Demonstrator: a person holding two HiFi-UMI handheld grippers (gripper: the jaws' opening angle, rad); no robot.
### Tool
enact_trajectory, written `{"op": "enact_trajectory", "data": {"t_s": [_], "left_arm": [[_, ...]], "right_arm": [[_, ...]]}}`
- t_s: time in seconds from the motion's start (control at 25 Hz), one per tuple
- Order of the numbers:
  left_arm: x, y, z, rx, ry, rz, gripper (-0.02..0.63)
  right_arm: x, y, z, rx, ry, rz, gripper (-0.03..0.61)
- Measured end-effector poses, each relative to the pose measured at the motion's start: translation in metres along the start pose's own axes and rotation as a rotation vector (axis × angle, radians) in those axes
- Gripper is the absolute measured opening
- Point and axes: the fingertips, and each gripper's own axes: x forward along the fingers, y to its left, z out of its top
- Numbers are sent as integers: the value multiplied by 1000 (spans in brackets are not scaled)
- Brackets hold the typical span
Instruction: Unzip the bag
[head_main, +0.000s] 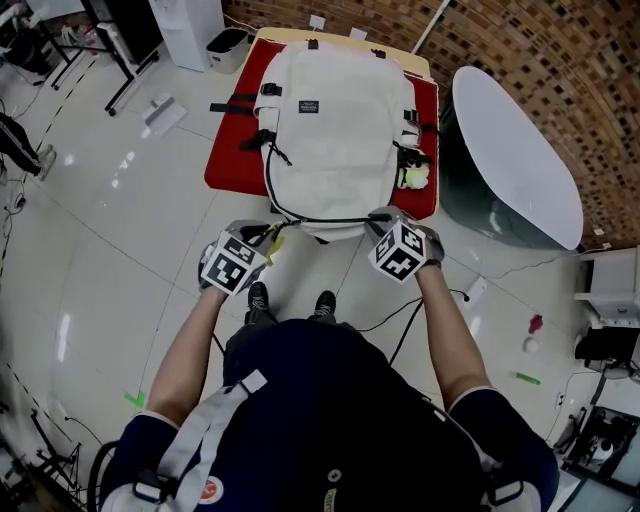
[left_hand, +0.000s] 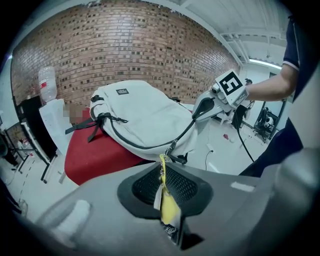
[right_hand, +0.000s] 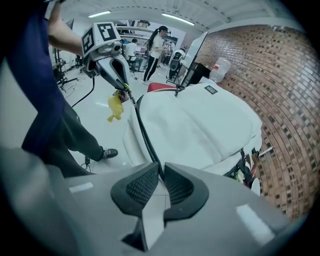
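Note:
A white backpack (head_main: 330, 120) lies on a red table (head_main: 228, 150), its near end hanging over the front edge. A black zip line (right_hand: 145, 135) runs around that near end. My left gripper (head_main: 262, 240) is off the bag's near left corner, shut on the yellow pull tag (left_hand: 169, 207) of the zip slider; the tag hangs between the pads. My right gripper (head_main: 378, 218) is at the near right corner. In the right gripper view its jaws (right_hand: 160, 172) are pinched on the bag's edge, where the zip line runs in between them.
A grey oval table (head_main: 515, 150) stands close on the right of the red one. A white bin (head_main: 226, 48) sits on the floor at the far left. Cables (head_main: 440, 300) trail on the floor near the person's feet. People (right_hand: 157, 45) stand far behind.

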Motion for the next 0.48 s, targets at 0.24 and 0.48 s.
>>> {"op": "enact_trajectory", "data": {"t_s": [0.24, 0.48], "left_arm": [[-12, 25, -5, -22, -8, 27, 28], [-27, 67, -3, -38, -16, 85, 29]], "right_arm": [[5, 0, -3, 38, 22, 4, 34], [6, -1, -6, 79, 44, -1, 33]]}}
